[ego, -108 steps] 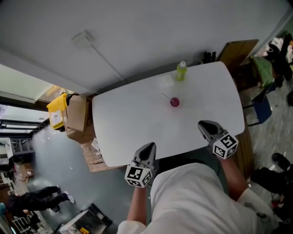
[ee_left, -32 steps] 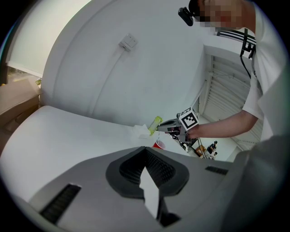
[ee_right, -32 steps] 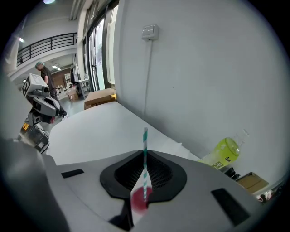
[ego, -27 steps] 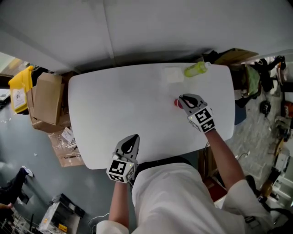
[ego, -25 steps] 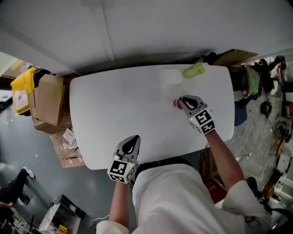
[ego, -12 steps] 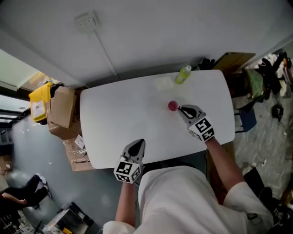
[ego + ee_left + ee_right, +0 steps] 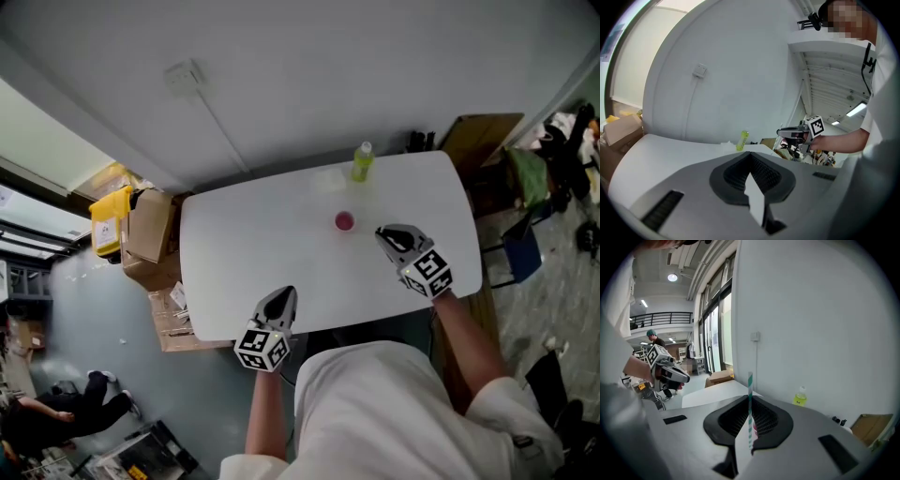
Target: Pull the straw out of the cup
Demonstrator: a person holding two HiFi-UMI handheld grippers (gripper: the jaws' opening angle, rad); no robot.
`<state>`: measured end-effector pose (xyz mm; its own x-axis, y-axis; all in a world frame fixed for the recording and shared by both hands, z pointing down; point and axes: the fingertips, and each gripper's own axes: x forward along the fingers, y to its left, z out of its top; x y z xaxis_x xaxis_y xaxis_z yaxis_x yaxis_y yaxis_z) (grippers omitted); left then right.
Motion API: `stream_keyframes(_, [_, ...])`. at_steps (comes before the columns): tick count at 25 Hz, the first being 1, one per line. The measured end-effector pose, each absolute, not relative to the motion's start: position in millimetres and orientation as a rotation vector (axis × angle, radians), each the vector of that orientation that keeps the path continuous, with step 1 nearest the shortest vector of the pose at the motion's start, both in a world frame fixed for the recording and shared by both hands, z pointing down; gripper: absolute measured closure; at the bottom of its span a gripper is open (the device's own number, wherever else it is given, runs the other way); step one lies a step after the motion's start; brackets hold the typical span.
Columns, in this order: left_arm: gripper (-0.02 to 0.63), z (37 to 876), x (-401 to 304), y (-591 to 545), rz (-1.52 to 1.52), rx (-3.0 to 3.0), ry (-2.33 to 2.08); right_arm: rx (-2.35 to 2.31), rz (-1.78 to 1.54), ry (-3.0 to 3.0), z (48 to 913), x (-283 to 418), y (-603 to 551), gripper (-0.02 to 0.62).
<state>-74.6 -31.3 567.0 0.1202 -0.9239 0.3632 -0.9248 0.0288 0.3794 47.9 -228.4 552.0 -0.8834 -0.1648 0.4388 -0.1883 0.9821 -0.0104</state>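
Observation:
The small pink cup point(image 7: 345, 221) stands on the white table point(image 7: 253, 253), toward its far side. My right gripper point(image 7: 382, 234) hovers just right of the cup and nearer the person, apart from it. It is shut on a green-and-white striped straw point(image 7: 750, 380) that stands upright between the jaws and rises above their tips. In the head view the straw is too thin to make out. My left gripper point(image 7: 284, 294) hangs over the table's near edge, shut with nothing in it. From the left gripper view my right gripper point(image 7: 791, 133) shows at the right, raised.
A green bottle point(image 7: 361, 162) stands at the table's far edge with a white tissue point(image 7: 330, 180) beside it. Cardboard boxes point(image 7: 155, 234) and a yellow container point(image 7: 110, 221) sit on the floor at the left. A brown board point(image 7: 480, 136) and clutter stand at the right.
My right gripper was at the cup a second ago; now it has lifted and drawn back to the right of it. The left gripper has risen a little.

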Motion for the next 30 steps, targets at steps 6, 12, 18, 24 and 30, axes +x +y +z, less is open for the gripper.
stream_keyframes(6, [0.604,551.2,-34.4,-28.7,-0.007,1.89,-1.829,0.232,0.096,-2.741,527.4,93.5,-218.9,0.548])
stream_keyframes(12, [0.604,548.5,-1.2,-19.1,-0.032,1.861,-1.855,0.208,0.124,-2.766,518.2,128.4,-215.9,0.548])
stream_keyframes(18, [0.604,541.1,25.6,-6.7,-0.04,1.848,-1.876,0.182,0.161,-2.787,511.1,152.1,-206.8,0.548])
stream_keyframes(24, [0.604,532.2,30.7,4.9,-0.035,1.87,-1.87,0.191,0.146,-2.813,497.8,155.8,-193.1,0.548])
stream_keyframes(30, [0.604,531.1,28.2,15.1,-0.02,1.903,-1.827,0.253,0.136,-2.836,484.2,156.1,-183.1,0.548])
